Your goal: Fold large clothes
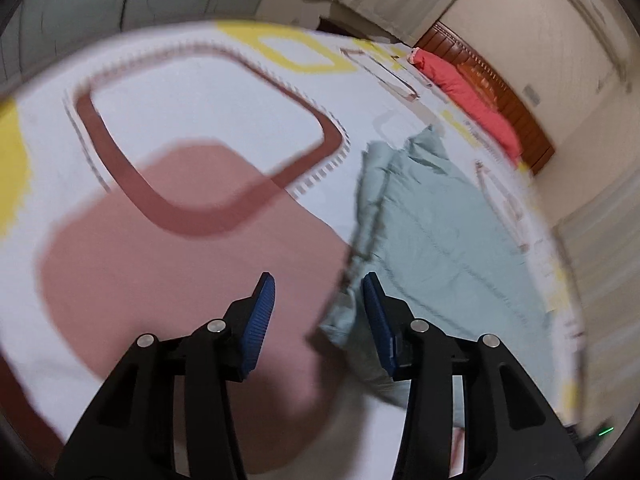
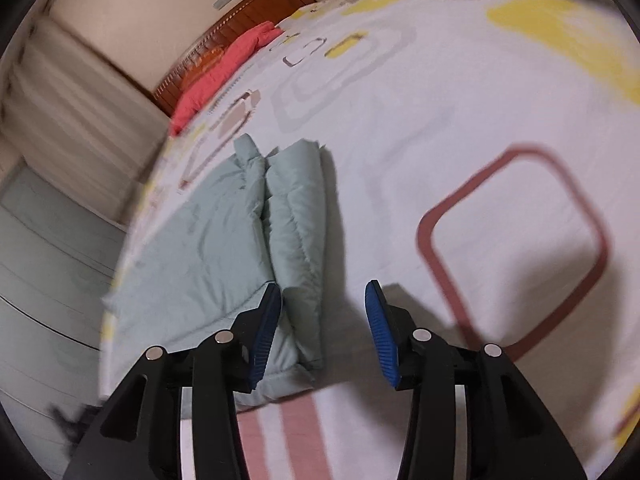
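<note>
A pale green padded garment (image 1: pixel 432 240) lies partly folded on a white bed sheet (image 1: pixel 200 120) with brown and yellow shapes. In the right wrist view the garment (image 2: pixel 224 240) shows a long flap folded over along its right side. My left gripper (image 1: pixel 319 288) is open and empty, above the sheet, with its right finger over the garment's near corner. My right gripper (image 2: pixel 323 296) is open and empty, above the garment's folded right edge, with its left finger over the cloth.
A red pillow or blanket (image 1: pixel 472 92) lies along the wooden headboard (image 1: pixel 500 80); both also show in the right wrist view, the pillow (image 2: pixel 224 72) against the headboard (image 2: pixel 248 20). The bed edge (image 2: pixel 132 240) drops to a grey floor (image 2: pixel 48 280) left of the garment. A curtain (image 2: pixel 68 120) hangs beside the bed.
</note>
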The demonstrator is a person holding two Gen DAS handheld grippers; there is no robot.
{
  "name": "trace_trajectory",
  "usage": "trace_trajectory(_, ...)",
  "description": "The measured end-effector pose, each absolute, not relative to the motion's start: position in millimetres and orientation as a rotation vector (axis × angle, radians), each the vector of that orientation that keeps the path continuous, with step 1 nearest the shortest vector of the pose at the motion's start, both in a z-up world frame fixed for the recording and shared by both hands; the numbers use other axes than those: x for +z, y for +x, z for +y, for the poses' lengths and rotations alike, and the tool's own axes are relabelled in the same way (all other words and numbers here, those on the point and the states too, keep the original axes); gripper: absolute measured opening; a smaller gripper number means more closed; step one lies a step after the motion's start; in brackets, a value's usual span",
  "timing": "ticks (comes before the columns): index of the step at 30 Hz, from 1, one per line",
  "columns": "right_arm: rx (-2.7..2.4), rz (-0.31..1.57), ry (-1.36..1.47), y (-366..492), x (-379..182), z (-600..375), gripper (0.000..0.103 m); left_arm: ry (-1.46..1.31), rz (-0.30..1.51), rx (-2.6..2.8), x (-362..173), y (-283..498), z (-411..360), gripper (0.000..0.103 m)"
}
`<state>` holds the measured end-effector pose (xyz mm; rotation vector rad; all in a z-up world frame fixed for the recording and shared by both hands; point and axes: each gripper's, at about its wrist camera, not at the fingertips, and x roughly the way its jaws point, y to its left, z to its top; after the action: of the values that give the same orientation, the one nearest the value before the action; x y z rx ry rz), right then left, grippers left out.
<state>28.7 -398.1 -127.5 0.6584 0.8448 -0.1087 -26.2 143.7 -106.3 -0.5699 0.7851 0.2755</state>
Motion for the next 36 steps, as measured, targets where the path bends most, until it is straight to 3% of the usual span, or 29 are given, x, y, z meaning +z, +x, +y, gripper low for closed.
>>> trace_trajectory(4, -0.164, 0.834, 0.482, 28, -107, -382, 0.045, -0.324, 0.718, 0.366, -77, -34, 127, 0.045)
trace_trajectory(12, -0.024, 0.8, 0.271, 55, -72, -306, 0.044, -0.153, 0.636, 0.22, -40, -9, 56, 0.045)
trace_trajectory(22, 0.109, 0.808, 0.085, 117, -66, -198, 0.044, -0.043, 0.69, 0.154, -63, 70, -21, 0.044)
trace_trajectory(27, 0.101, 0.851, 0.053, 132, -93, -176, 0.044, -0.017, 0.781, 0.167, -93, 90, -28, 0.035)
trace_trajectory(36, 0.094, 0.889, 0.031, 143, -131, -171, 0.045, 0.035, 0.814, 0.182, -122, 98, -34, 0.032)
